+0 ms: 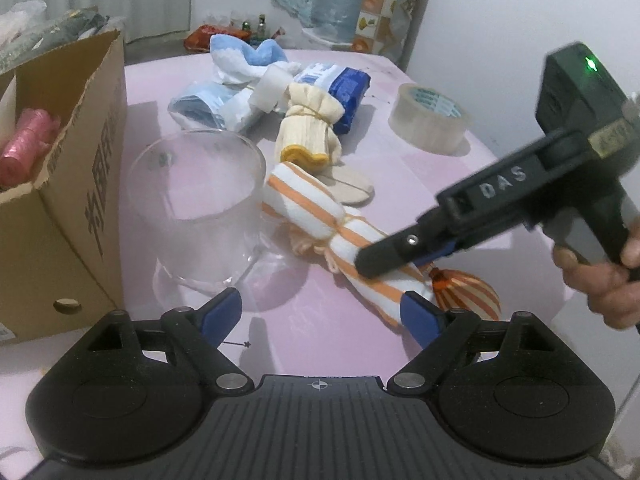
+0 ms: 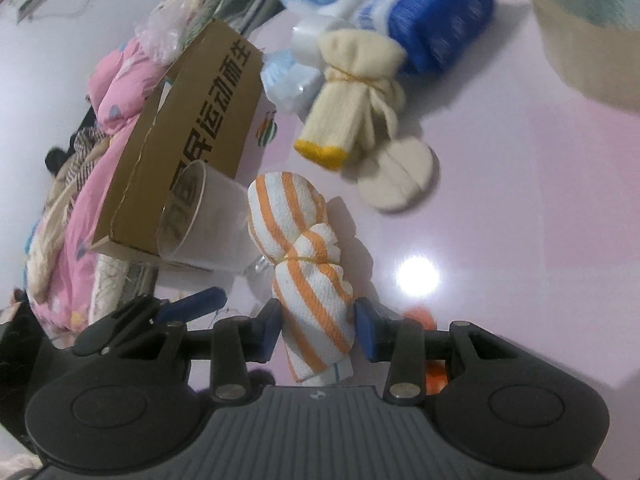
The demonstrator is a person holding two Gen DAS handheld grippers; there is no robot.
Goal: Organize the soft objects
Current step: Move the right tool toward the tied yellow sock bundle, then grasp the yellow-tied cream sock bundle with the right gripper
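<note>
1. Nearest the near edge of the glossy pink tabletop (image 1: 460,184), the left gripper (image 1: 322,312) hovers with its blue-padded fingers (image 1: 224,312) spread wide and nothing between them.

2. Just beyond it lies the orange-and-white striped rolled towel bound with a rubber band (image 2: 308,264). The right gripper (image 2: 316,332), held in a person's hand (image 1: 604,280), has its fingers pinching the towel's near end from both sides.

3. A small orange-striped balloon-like object (image 1: 468,288) sits on the tabletop just beside the pinched end, towards the right edge.

4. A clear plastic cup (image 1: 200,208) stands upright to the left of the towel, touching or almost touching its far end. A brown cardboard box with black printed characters (image 1: 76,184) sits at the left edge, just beside the cup, with a pink roll (image 1: 28,144) inside.

5. Further back lie a cream knitted bundle with a yellow cuff (image 1: 312,128), round beige pads (image 1: 348,188), a blue-and-white packet (image 1: 344,92), a light blue and white cloth (image 1: 248,56) and a roll of clear packing tape (image 1: 432,116) near the right edge.

6. Judged from this, the step in hand is picking up the striped towel, probably for the box or the cup; which one cannot be told. The next move calls for a clean lift that keeps the towel's free end from knocking the light cup over, and a grip firm enough that the soft roll does not slip.
</note>
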